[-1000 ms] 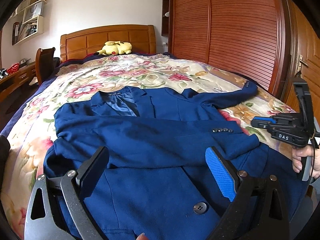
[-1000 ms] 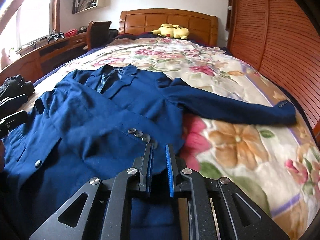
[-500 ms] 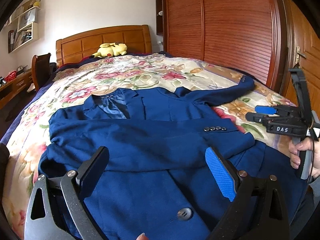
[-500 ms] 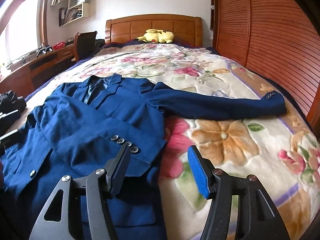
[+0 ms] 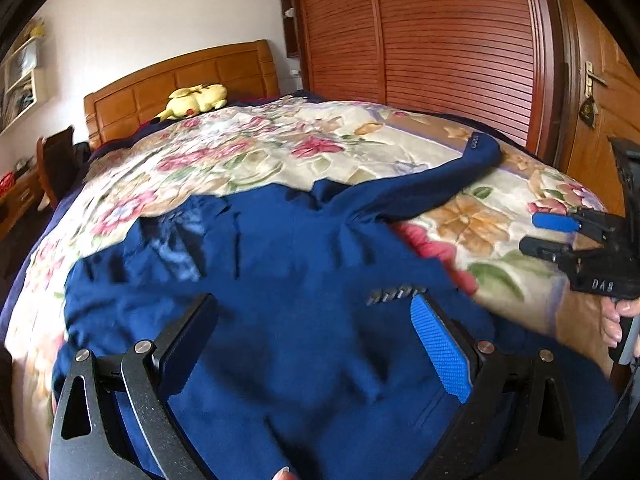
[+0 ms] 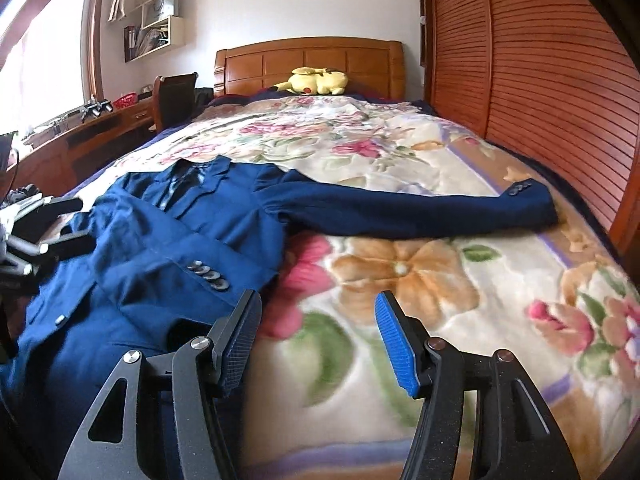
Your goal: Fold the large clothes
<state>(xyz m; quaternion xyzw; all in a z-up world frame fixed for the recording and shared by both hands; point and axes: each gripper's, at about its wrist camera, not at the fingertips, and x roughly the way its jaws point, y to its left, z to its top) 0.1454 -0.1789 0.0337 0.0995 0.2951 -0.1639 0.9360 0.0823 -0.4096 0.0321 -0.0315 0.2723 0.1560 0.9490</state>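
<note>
Left wrist view: the navy blue woven blazer (image 5: 304,280) is spread beneath the wide-spread left gripper (image 5: 316,344); the right gripper (image 6: 318,344), likewise spread, is held at its hem edge.

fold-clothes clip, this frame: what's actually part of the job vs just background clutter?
In the job:
- blue jacket, one sleeve folded across the front
- outstretched sleeve, not yet folded
- left gripper, open
- right gripper, open

Just lying about:
- yellow plush toy
- floral blanket
- headboard
- chair
- wall shelf
</note>
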